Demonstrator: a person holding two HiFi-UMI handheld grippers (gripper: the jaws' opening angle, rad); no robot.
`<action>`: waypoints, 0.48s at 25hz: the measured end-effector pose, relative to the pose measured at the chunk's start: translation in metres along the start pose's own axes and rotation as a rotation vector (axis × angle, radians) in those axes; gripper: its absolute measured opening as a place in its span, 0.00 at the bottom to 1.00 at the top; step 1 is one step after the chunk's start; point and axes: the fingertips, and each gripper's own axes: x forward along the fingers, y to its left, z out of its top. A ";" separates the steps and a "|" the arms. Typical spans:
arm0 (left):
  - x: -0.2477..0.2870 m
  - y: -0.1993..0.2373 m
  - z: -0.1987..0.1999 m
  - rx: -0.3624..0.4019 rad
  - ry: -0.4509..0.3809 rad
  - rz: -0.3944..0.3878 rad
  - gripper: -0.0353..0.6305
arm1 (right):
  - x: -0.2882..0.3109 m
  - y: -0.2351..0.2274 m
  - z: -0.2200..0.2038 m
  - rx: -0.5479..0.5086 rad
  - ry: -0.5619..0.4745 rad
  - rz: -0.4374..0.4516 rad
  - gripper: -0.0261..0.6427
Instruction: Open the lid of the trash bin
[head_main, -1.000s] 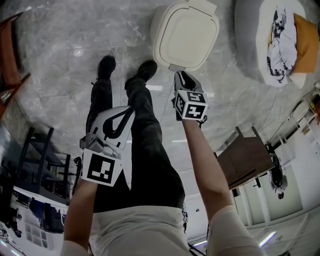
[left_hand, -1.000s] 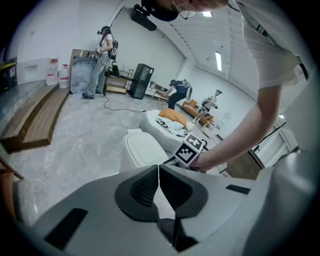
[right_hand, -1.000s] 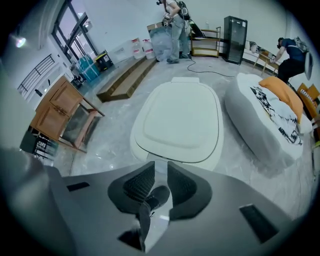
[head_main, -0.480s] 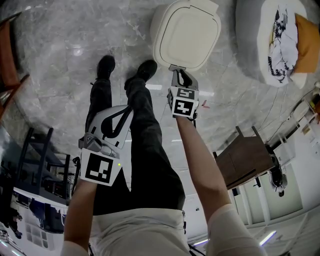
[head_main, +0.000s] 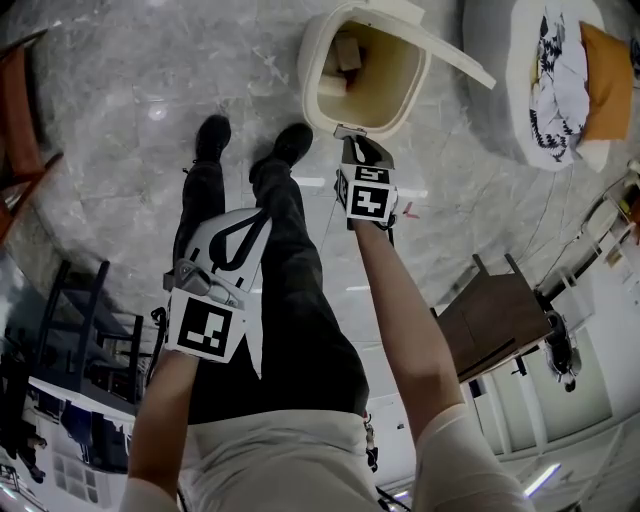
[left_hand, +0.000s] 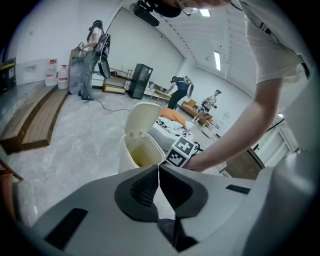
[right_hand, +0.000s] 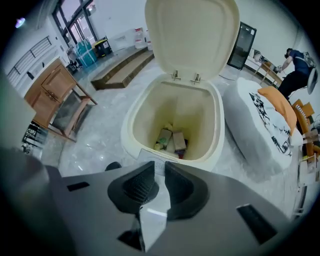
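Right tongs (right_hand: 161, 162) first: the jaws are pretty much together, just a thin slit between the tips, and nothing in it. They're parked right at the front rim of the bin (right_hand: 131, 120), with the tips over a small grey tab (right_hand: 150, 155) on that edge. My guess is that's the release, though I can't tell if the tips are actually touching it. From the head view, that arm is stretched out and down to the bin, on the floor (head_main: 120, 120) just past the person's shoes.

Left tongs (left_hand: 158, 166) are closed tip to tip and empty. They hang back by the person's leg, well away from the bin, and aren't involved at all.

Now the bit that matters: the lid (right_hand: 192, 35) is up. It stands nearly upright on its two hinges at the back rim, with the underside facing the right tongs. The mouth of the bin is wide open and you can see straight down to some boxes and scraps (right_hand: 172, 141) at the bottom. The left gripper view shows the same thing from the side, with the lid tipped back over the rear edge.

So as far as I can judge, the job's basically done. What's left is backing the right tongs off the front edge. The open question is whether the lid stays up by itself, and nothing here settles that.
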 end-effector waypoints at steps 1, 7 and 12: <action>-0.002 0.000 0.000 0.002 -0.001 0.002 0.09 | -0.001 -0.001 0.001 -0.002 0.001 0.008 0.15; -0.017 -0.006 0.002 0.008 -0.001 0.014 0.09 | -0.028 -0.010 0.010 -0.009 -0.033 0.018 0.15; -0.033 -0.014 0.013 0.040 -0.007 0.024 0.09 | -0.069 -0.011 0.019 -0.029 -0.073 0.031 0.14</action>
